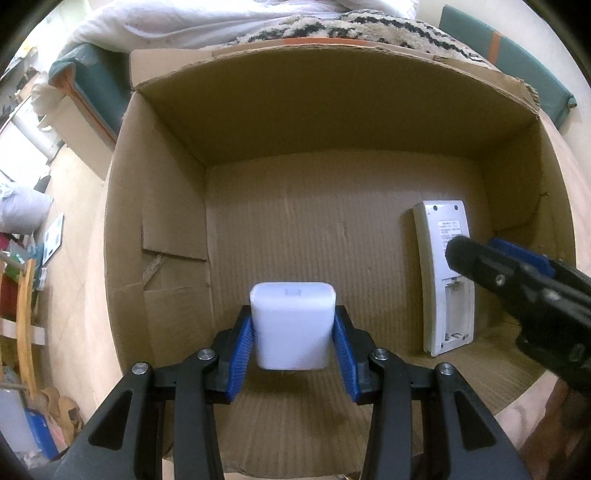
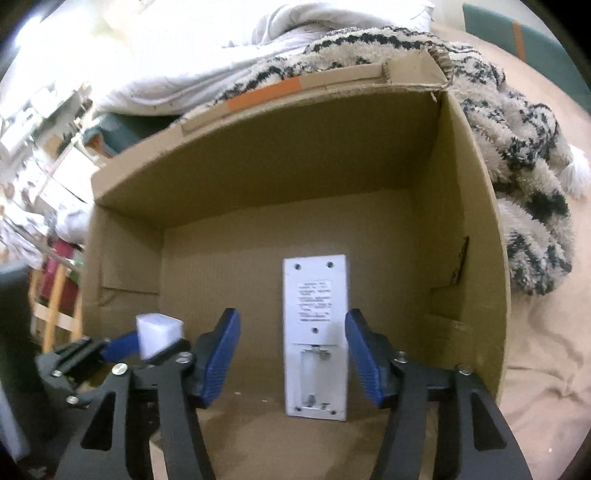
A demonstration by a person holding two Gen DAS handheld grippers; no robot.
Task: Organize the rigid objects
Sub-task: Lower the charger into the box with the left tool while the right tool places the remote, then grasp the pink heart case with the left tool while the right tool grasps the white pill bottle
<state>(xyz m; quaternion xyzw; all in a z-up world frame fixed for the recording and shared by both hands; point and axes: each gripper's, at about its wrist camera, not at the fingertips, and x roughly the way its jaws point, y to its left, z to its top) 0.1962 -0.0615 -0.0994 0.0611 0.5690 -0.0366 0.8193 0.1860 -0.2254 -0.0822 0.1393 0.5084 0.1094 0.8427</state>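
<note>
My left gripper is shut on a white rounded plastic block and holds it above the floor of an open cardboard box. A white remote lies face down on the box floor at the right, its battery bay open. My right gripper is open above the remote, one blue pad on each side, not touching it. In the right wrist view the left gripper with the white block shows at the left. In the left wrist view the right gripper reaches in from the right.
The box stands on a beige bed surface. A shaggy black-and-cream blanket and white bedding lie behind it. Room clutter and a wooden frame are at the far left.
</note>
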